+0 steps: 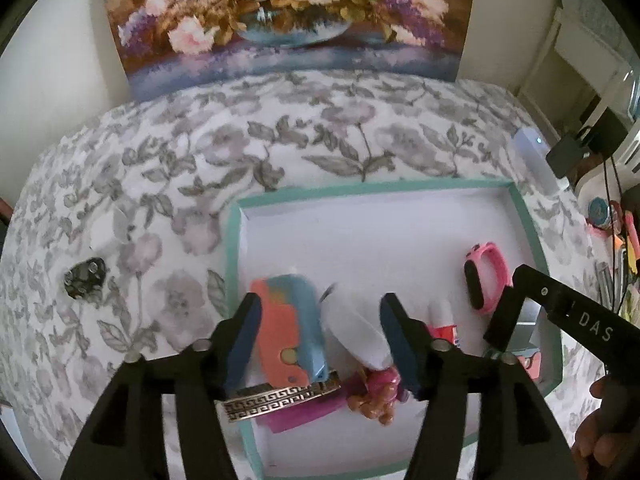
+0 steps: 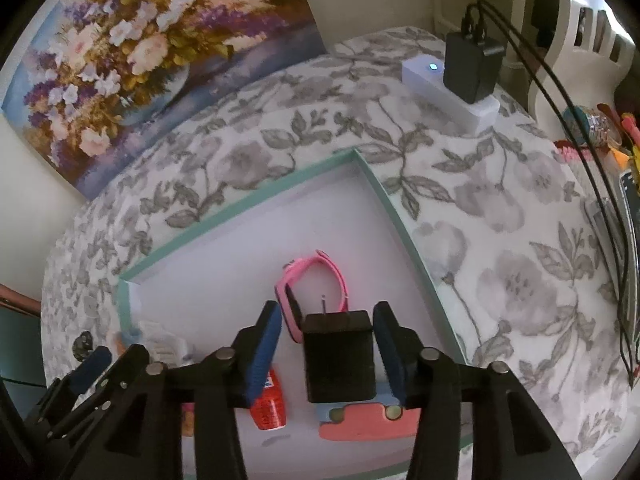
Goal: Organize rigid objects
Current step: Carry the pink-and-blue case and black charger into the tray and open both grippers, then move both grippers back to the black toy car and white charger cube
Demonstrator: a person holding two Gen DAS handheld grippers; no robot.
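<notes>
A shallow teal-rimmed tray (image 1: 234,240) (image 2: 384,184) lies on a floral cloth. My left gripper (image 1: 320,320) is open above it, over an orange-and-blue case (image 1: 288,332), a white bottle (image 1: 352,332), a patterned metal bracelet (image 1: 280,398) and a pink-and-amber trinket (image 1: 378,394). A pink wristwatch (image 1: 486,276) (image 2: 316,280) lies further right. My right gripper (image 2: 326,344) is open around a black plug adapter (image 2: 340,356), which stands over another orange-and-blue case (image 2: 364,420). A red-labelled tube (image 2: 270,404) (image 1: 442,326) lies beside it.
A small dark brooch (image 1: 85,278) lies on the cloth left of the tray. A flower painting (image 1: 288,12) leans at the back. A white power strip (image 2: 448,92) with a black charger (image 2: 472,66) and cables sits back right. Stationery clutter (image 1: 616,248) fills the right edge.
</notes>
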